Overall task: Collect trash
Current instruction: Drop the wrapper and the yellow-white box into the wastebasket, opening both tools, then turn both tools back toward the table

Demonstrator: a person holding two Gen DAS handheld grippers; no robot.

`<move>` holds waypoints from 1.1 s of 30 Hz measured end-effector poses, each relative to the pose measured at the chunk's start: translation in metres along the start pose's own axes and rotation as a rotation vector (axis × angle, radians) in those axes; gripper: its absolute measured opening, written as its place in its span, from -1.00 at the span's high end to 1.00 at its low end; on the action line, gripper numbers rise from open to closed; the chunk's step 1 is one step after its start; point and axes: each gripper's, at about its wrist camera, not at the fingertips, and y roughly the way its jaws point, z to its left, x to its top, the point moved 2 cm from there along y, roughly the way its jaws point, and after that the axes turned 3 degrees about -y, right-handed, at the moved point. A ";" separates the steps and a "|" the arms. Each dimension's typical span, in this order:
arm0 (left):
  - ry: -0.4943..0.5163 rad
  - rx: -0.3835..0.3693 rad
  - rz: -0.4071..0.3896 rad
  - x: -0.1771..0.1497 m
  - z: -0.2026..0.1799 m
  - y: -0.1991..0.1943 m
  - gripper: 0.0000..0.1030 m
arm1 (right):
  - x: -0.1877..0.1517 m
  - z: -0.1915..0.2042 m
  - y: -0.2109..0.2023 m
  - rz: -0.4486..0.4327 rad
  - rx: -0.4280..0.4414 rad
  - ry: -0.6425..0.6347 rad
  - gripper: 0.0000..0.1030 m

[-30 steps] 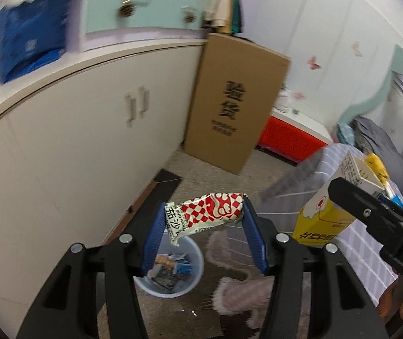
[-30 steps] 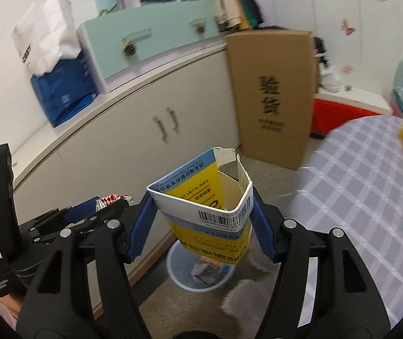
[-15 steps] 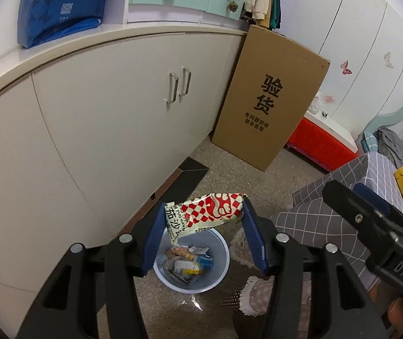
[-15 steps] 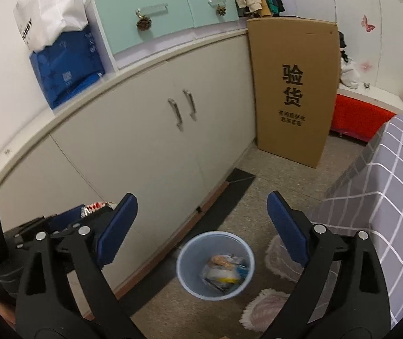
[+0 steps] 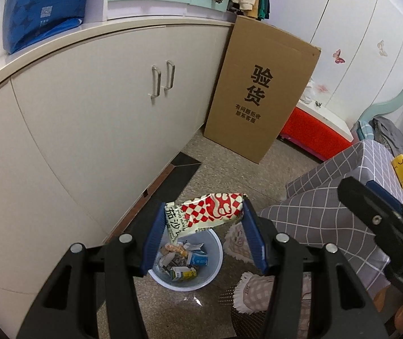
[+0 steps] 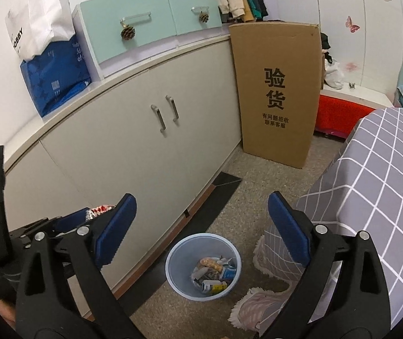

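Left claw [image 5: 202,233] pinching wrapper [image 5: 205,214] above bin [image 5: 217,244] | right claw [image 6: 201,227] just spread wide, nothing between | I'd centre over the bin, then release.

Right gripper [image 6: 201,226] hangs wide open and empty over the blue trash bin [image 6: 178,271], its jaws having just spread apart.

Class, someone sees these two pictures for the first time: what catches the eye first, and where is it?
The red-and-white checked wrapper, pinched in the left gripper directly above the blue bin of rubbish on the floor. Next, the tall cardboard box leaning at the cabinet's end, and the right gripper, open and empty.
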 end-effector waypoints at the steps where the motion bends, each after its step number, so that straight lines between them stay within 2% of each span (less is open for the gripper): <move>1: 0.003 -0.001 0.001 0.001 -0.002 0.001 -0.03 | 0.001 0.000 -0.003 -0.010 -0.006 -0.002 -0.80; 8: 0.001 -0.012 0.009 0.010 -0.013 0.005 -0.09 | 0.007 -0.008 -0.017 -0.076 -0.025 0.007 -0.82; 9: -0.009 -0.011 0.015 0.011 -0.013 0.006 -0.16 | 0.007 -0.009 -0.018 -0.079 -0.025 0.009 -0.82; 11: -0.071 -0.021 0.048 0.013 -0.008 0.013 -0.53 | 0.006 -0.012 -0.019 -0.078 -0.026 0.010 -0.82; 14: -0.141 -0.067 0.069 0.010 -0.002 0.015 -0.53 | 0.006 -0.015 -0.021 -0.077 -0.029 0.021 -0.82; 20: -0.139 -0.068 0.058 0.002 -0.011 0.003 -0.53 | 0.002 -0.024 -0.032 -0.076 -0.041 0.027 -0.82; 27: -0.080 -0.060 -0.006 0.002 -0.040 -0.028 -0.56 | 0.002 -0.036 -0.058 -0.098 -0.059 0.039 -0.83; 33: -0.016 -0.088 -0.031 -0.003 -0.084 -0.049 -0.58 | 0.000 -0.064 -0.095 -0.139 -0.090 0.065 -0.83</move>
